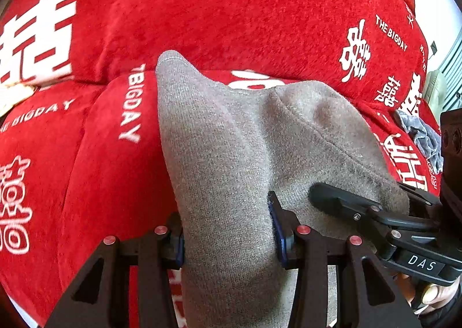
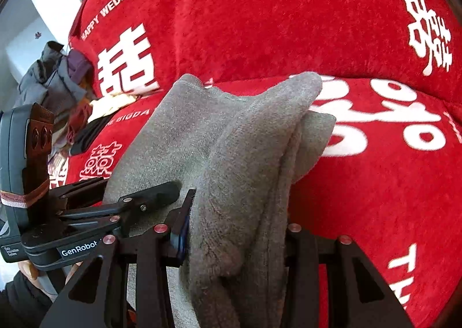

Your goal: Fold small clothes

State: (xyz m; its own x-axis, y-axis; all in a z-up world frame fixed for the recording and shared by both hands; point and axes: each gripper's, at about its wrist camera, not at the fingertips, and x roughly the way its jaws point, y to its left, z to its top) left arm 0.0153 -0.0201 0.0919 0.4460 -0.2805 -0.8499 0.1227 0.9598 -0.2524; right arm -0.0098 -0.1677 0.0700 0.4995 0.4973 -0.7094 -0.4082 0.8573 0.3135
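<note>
A grey knitted garment (image 1: pixel 231 140) hangs in folds above the red cushion, held by both grippers. In the left wrist view my left gripper (image 1: pixel 228 237) is shut on a bunched fold of it, the blue pads pressing from both sides. The right gripper (image 1: pixel 358 206) shows at the right, clamped on the same cloth's edge. In the right wrist view my right gripper (image 2: pixel 236 231) is shut on several doubled layers of the grey garment (image 2: pixel 231 140). The left gripper (image 2: pixel 144 201) shows just to its left, pinching the neighbouring edge.
A red sofa cover (image 1: pixel 231 10) with white characters fills the background, also as the red sofa cover (image 2: pixel 288 10). A pile of mixed clothes (image 2: pixel 52 80) lies at the far left. A blue-grey cloth (image 1: pixel 424 134) lies at the right. A hand (image 1: pixel 433 293) holds the right gripper.
</note>
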